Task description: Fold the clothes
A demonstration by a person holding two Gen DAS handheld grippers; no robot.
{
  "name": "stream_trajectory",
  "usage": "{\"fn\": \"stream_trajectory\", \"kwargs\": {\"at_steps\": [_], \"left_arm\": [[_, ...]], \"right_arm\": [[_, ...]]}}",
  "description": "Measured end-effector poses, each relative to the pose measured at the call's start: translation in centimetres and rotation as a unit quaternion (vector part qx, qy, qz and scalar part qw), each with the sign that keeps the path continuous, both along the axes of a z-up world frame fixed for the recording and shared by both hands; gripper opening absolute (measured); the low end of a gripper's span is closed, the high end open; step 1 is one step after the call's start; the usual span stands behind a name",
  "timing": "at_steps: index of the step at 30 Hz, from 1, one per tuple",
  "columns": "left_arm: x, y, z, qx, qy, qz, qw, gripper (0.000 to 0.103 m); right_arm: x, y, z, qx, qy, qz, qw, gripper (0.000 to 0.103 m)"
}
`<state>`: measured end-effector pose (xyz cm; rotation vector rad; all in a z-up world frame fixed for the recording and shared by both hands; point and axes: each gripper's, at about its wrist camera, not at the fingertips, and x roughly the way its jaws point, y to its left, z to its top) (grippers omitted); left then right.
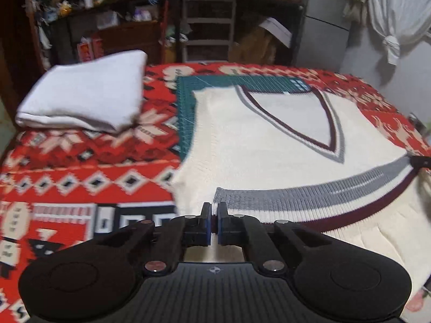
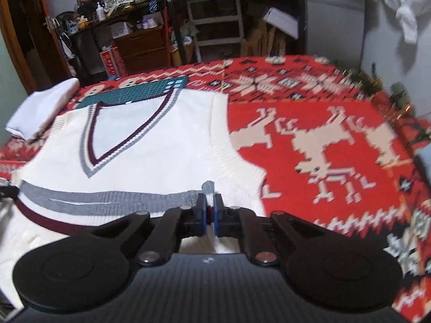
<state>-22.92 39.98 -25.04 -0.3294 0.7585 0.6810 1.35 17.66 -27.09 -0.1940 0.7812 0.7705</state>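
The left claw is clenched on one corner of the striped hem of a cream vest, and the right claw pinches the hem's other corner, so the band is lifted between them over the vest's lower part. The vest lies face up on a green mat over a red patterned blanket, its V-neck pointing towards the claws. To my eye the bottom-up fold is under way; the side folds are not yet made. A folded white towel sits just beside the mat, apparently finished. What carries the blanket is hidden, and motion blur smears the edges and the cluttered shelves behind.
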Motion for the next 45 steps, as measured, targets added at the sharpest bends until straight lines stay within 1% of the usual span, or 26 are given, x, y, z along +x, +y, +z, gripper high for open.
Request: {"fn": "stream_trajectory", "kwargs": {"at_steps": [1,3,4,5,7,9,11,12,14,16,20,22,23,24,25,27,28,29,31,33,36,37,39,43,44,45], "left_arm": [[-0.4,0.3,0.2,0.001,0.000,0.015,0.9999,0.000],[-1.1,1.6,0.1,0.000,0.006,0.049,0.9988,0.000],[-1.6,2.3,0.0,-0.009,0.003,0.063,0.9980,0.000],[-2.1,2.8,0.0,-0.029,-0.011,0.068,0.9972,0.000],[-2.6,3.2,0.3,-0.048,-0.035,0.063,0.9962,0.000],[-2.8,3.1,0.7,-0.066,-0.061,0.054,0.9945,0.000],[-2.6,2.9,0.8,-0.086,-0.082,0.041,0.9921,0.009],[-2.3,2.7,0.8,-0.087,-0.083,0.030,0.9922,0.014],[-1.2,2.1,0.6,-0.080,-0.075,0.009,0.9939,0.027],[-0.2,1.5,0.3,-0.074,-0.064,-0.010,0.9951,0.031],[1.3,1.0,-1.0,-0.066,-0.031,-0.036,0.9967,0.031],[1.6,0.8,-1.4,-0.061,-0.026,-0.041,0.9970,0.029],[1.7,0.7,-1.5,-0.061,-0.026,-0.045,0.9968,0.026],[1.7,0.6,-1.5,-0.065,-0.027,-0.047,0.9964,0.013],[1.7,0.3,-1.4,-0.062,-0.026,-0.047,0.9966,0.010],[1.7,-0.7,-0.9,-0.037,-0.016,-0.040,0.9984,0.007],[1.7,-1.2,-0.7,-0.025,-0.011,-0.036,0.9990,0.007],[1.6,-1.6,-0.4,-0.013,-0.008,-0.030,0.9994,0.007],[0.5,-1.7,0.6,-0.004,-0.018,-0.002,0.9998,0.007],[0.2,-0.9,0.3,-0.009,-0.015,0.015,0.9997,0.007],[0.3,0.5,-0.9,-0.023,0.002,0.029,0.9993,0.007],[0.4,0.8,-1.1,-0.022,0.007,0.030,0.9993,0.007],[0.9,0.8,-1.3,-0.004,0.015,0.019,0.9997,0.007],[1.1,0.4,-1.2,0.004,0.027,0.016,0.9995,0.008],[1.2,0.2,-1.2,0.008,0.030,0.016,0.9994,0.010],[1.3,0.0,-1.1,0.011,0.033,0.016,0.9993,0.016]], "right_arm": [[0.1,-0.2,0.2,-0.003,-0.006,-0.010,1.000,0.004],[0.9,-0.8,0.3,-0.001,0.002,-0.032,0.999,0.003],[1.3,-1.0,0.3,0.001,0.006,-0.044,0.999,0.003],[1.7,-1.3,0.1,0.002,0.016,-0.052,0.998,0.003],[2.1,-1.2,-0.7,0.002,0.030,-0.053,0.998,0.004],[2.0,-0.8,-0.8,-0.005,0.022,-0.043,0.999,0.005],[2.2,-1.0,-0.7,0.003,0.031,-0.044,0.999,0.010],[2.3,-1.1,-0.7,0.006,0.035,-0.047,0.998,0.010],[2.4,-1.3,-0.5,0.014,0.039,-0.045,0.998,0.010],[2.2,-1.2,-0.4,0.017,0.040,-0.041,0.998,0.010],[1.9,-0.9,-0.5,0.018,0.040,-0.036,0.998,0.010],[1.8,-0.9,-0.6,0.020,0.042,-0.034,0.998,0.011],[1.7,-0.9,-0.6,0.020,0.041,-0.033,0.998,0.011],[1.7,-0.8,-0.6,0.018,0.040,-0.033,0.998,0.011],[1.7,-0.8,-0.6,0.018,0.040,-0.032,0.999,0.011],[1.6,-0.8,-0.6,0.016,0.037,-0.029,0.999,0.010],[1.4,-0.8,-0.5,0.015,0.031,-0.027,0.999,0.009],[1.3,-0.8,-0.4,0.014,0.025,-0.025,0.999,0.005],[0.9,-0.8,-0.1,0.011,0.011,-0.022,1.000,0.004],[0.4,-1.0,0.5,0.009,-0.006,-0.027,1.000,0.004],[0.7,-1.2,0.6,0.007,-0.004,-0.036,0.999,0.003],[1.1,-1.2,0.3,0.006,0.001,-0.040,0.999,0.003],[1.8,-1.3,-0.3,0.008,0.008,-0.048,0.999,0.003],[1.9,-1.4,-1.3,0.008,0.003,-0.048,0.999,0.003],[1.8,-1.4,-1.4,0.006,0.000,-0.044,0.999,0.004],[1.8,-1.3,-1.3,0.002,-0.002,-0.042,0.999,0.003]]}}
